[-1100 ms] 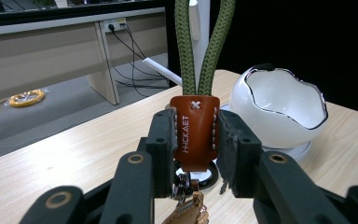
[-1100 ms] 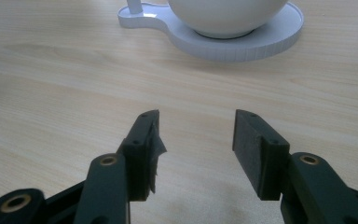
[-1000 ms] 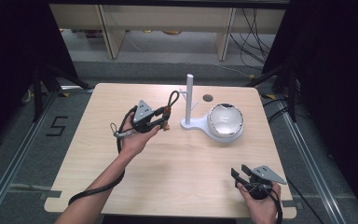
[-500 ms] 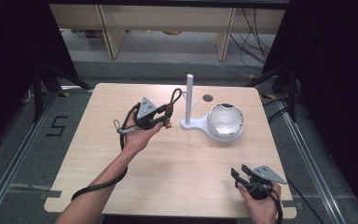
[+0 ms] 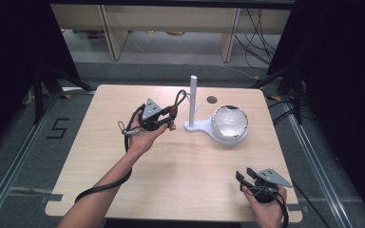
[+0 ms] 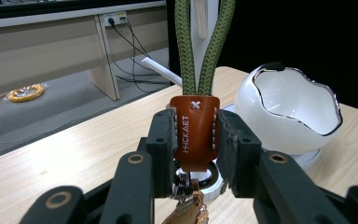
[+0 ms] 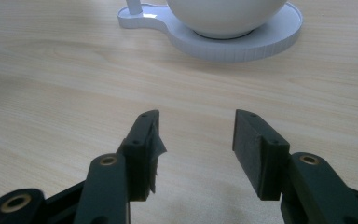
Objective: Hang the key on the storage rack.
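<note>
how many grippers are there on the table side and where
2. The left gripper is up near the white post, shut on a keychain strap. The right gripper sits at the table's near right corner, jaws open and empty.

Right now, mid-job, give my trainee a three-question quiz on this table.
1. True or false: the left gripper is shut on the brown leather tab of the green rope lanyard.
2. What stands between the right gripper jaws? A) a key B) nothing C) the bowl
3. What sits on the white stand beside its post?

Key: 1 true; 2 B; 3 the white bowl with a wavy silver rim.
</note>
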{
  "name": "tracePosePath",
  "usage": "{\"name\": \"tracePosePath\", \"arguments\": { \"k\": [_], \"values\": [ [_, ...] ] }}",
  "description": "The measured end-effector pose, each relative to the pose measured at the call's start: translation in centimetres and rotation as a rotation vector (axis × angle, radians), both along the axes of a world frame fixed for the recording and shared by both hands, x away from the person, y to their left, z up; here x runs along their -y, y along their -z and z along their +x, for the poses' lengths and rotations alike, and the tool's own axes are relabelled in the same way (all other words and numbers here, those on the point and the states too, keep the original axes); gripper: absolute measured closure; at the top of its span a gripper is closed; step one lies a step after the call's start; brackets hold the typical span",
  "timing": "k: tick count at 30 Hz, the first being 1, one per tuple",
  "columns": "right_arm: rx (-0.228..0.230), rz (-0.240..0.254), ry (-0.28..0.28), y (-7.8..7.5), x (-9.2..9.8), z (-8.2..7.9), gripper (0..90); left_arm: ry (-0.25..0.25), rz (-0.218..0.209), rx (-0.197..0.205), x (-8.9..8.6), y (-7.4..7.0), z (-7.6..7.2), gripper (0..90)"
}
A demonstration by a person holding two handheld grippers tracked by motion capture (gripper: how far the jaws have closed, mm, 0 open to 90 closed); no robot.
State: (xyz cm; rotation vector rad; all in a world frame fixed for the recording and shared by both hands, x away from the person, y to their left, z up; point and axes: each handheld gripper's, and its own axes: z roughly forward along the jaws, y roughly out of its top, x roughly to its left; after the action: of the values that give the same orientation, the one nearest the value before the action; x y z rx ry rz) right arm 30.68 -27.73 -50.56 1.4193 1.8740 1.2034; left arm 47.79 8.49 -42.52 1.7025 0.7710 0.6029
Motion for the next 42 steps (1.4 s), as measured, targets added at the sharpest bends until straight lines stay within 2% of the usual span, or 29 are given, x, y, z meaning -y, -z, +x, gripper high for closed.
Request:
{"name": "tracePosePath", "arguments": {
  "k": [8,9,13,14,19,20,23,24,26,28,29,30,32,34,36,42],
  "values": [
    [-0.002,0.000,-0.002,0.0,0.0,0.0,51.9,-0.002,0.002,-0.009,0.3,0.2,0.3,67.6],
    [-0.027,0.030,0.029,-0.1,-0.3,-0.3,51.9,-0.002,0.005,-0.009,0.4,0.3,0.4,67.6],
    [-0.024,0.026,0.024,0.0,-0.3,-0.2,51.9,-0.002,0.003,-0.018,0.6,0.4,0.6,67.6],
    [-0.001,-0.001,-0.001,0.0,0.1,0.0,52.0,-0.003,0.004,-0.020,0.7,0.5,0.6,67.6],
    [-0.011,-0.006,0.006,-0.1,0.1,-0.1,52.0,-0.002,0.005,-0.027,1.0,0.6,0.8,67.5],
    [-0.006,0.009,0.007,0.0,0.0,-0.1,51.9,-0.004,0.006,-0.029,1.0,0.6,0.8,67.5],
    [-0.013,-0.013,0.007,-0.1,0.1,-0.2,52.0,-0.002,0.005,-0.032,1.2,0.6,0.9,67.5],
    [-0.003,0.007,0.011,0.0,0.0,-0.1,52.0,-0.001,0.009,-0.030,1.2,0.6,0.9,67.5],
    [0.005,-0.010,-0.001,0.0,0.1,0.0,52.0,-0.001,0.007,-0.035,1.3,0.7,1.0,67.4],
    [-0.015,0.017,0.018,0.0,-0.1,-0.2,52.0,0.000,0.012,-0.037,1.4,0.7,1.1,67.5],
    [-0.010,0.022,0.020,-0.1,-0.1,-0.2,52.0,-0.001,0.010,-0.041,1.5,0.8,1.1,67.4],
    [-0.020,0.008,0.021,-0.2,-0.1,-0.3,52.0,-0.001,0.008,-0.042,1.5,0.8,1.2,67.4],
    [0.010,-0.027,0.012,-0.2,0.2,-0.1,52.0,-0.001,0.012,-0.047,1.6,1.0,1.3,67.4],
    [0.005,-0.018,0.012,-0.2,0.2,-0.2,52.0,-0.001,0.017,-0.048,1.7,1.1,1.3,67.4],
    [-0.024,0.011,0.029,-0.2,-0.1,-0.4,52.0,0.000,0.017,-0.048,1.7,1.1,1.4,67.3],
    [-0.020,0.013,0.027,-0.2,-0.1,-0.4,52.1,0.002,0.019,-0.047,1.9,1.3,1.5,67.1]
  ]
}}
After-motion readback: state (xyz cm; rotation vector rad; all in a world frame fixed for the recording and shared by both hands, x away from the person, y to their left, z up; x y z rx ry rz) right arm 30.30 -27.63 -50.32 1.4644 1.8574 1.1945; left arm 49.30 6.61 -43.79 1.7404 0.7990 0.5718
